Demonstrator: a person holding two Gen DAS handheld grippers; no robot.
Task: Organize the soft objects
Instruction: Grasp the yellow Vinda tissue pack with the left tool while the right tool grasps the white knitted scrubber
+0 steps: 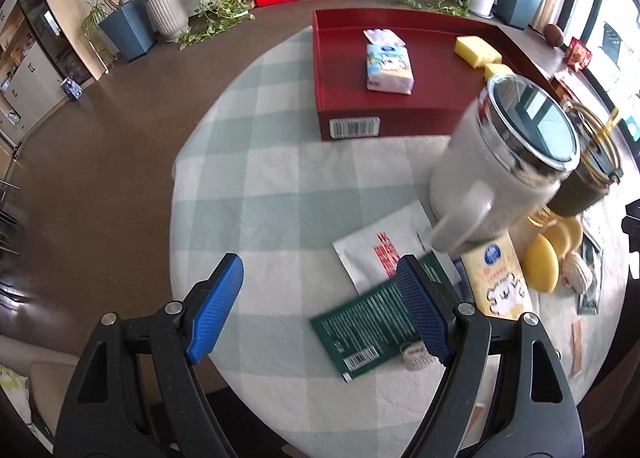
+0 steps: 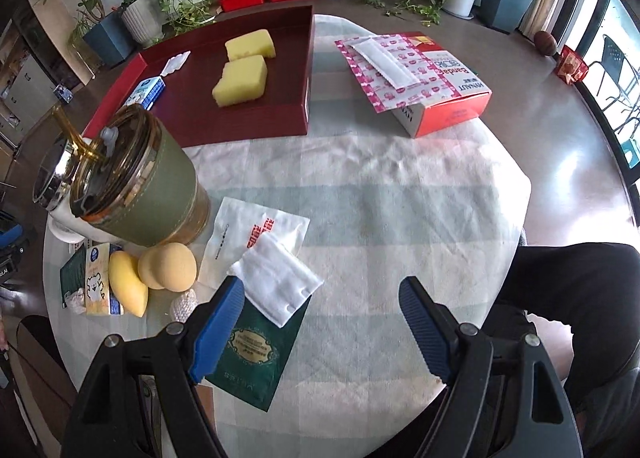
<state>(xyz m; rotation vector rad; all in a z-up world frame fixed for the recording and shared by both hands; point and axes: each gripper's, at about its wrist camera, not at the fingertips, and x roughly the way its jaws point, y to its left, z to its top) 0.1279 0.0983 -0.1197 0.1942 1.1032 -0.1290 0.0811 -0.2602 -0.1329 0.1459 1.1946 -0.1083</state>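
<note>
A dark red tray [image 1: 352, 113] [image 2: 192, 125] on the checked tablecloth holds a tissue pack [image 1: 389, 67] [image 2: 146, 91], two yellow sponges [image 2: 240, 79] [image 1: 478, 51] and a small white cloth [image 1: 383, 36]. Near the table's front lie a yellow tissue pack [image 1: 498, 278] [image 2: 98, 282], round yellow puffs [image 2: 168, 266] [image 1: 542, 264], a folded white cloth [image 2: 278, 282] and a small crocheted piece [image 1: 416, 354]. My left gripper [image 1: 320, 306] hangs open over a green sachet [image 1: 368, 326]. My right gripper [image 2: 322, 322] is open above bare cloth, its left finger beside the white cloth.
A white mug [image 1: 500, 169] and a green-sleeved tumbler [image 2: 140, 185] stand between tray and front items. A red bandage box [image 2: 436, 93] with a patterned sheet sits at right. A white sachet [image 2: 256, 234] and green sachet [image 2: 256, 354] lie flat. A dark-clad leg [image 2: 568, 298] is at right.
</note>
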